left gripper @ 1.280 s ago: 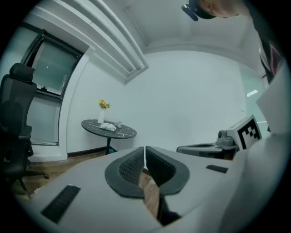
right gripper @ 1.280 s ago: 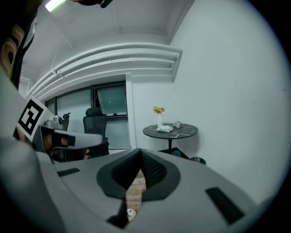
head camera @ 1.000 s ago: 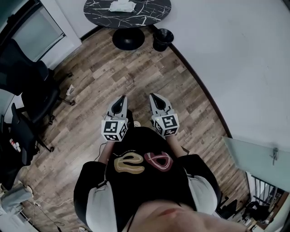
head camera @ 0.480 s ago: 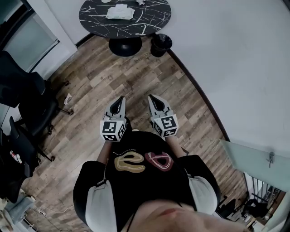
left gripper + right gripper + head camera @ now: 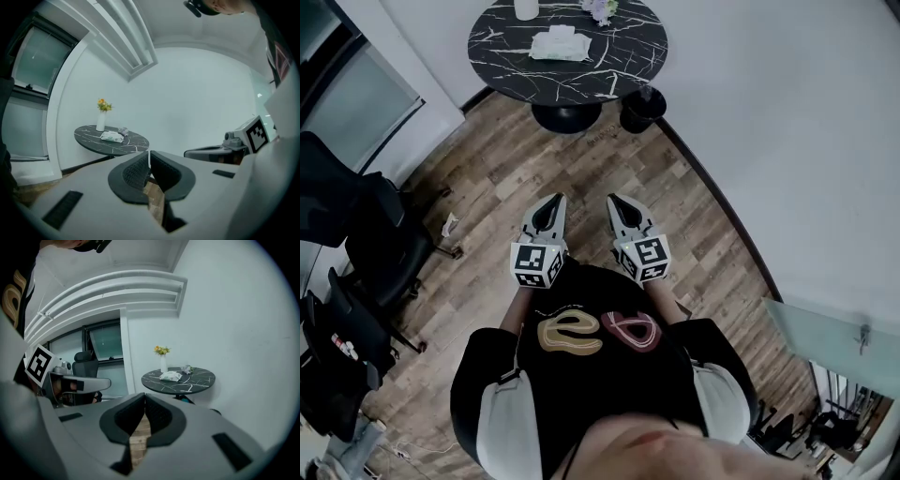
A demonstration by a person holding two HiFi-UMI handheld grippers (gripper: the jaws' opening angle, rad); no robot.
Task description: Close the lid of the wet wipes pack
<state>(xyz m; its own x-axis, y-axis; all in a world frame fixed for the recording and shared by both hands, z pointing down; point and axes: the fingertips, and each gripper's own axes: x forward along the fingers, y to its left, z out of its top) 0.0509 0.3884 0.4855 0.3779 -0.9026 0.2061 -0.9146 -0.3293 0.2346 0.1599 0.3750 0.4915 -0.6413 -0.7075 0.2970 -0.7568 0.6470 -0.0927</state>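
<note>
Head view: left gripper [image 5: 554,204] and right gripper [image 5: 618,204] — jaws together, empty — hang well short of the table [image 5: 623,58] bearing the wipes [image 5: 559,44], presumably carried for approach.

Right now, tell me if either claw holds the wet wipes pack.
No, the wet wipes pack lies on the round table, ahead of the shut left claw and right claw.

Soft, even light fills the head view, bright on the white wall [image 5: 787,122] and dimmer over the wood floor [image 5: 581,178], where no hard shadows fall; the bottom edge is blurred. Both gripper views are fisheye, black at the corners, with ceiling lines bowed. The left claw [image 5: 149,159] and right claw [image 5: 144,401] loom soft-focused, the round table [image 5: 199,376] beyond them sharper.
</note>
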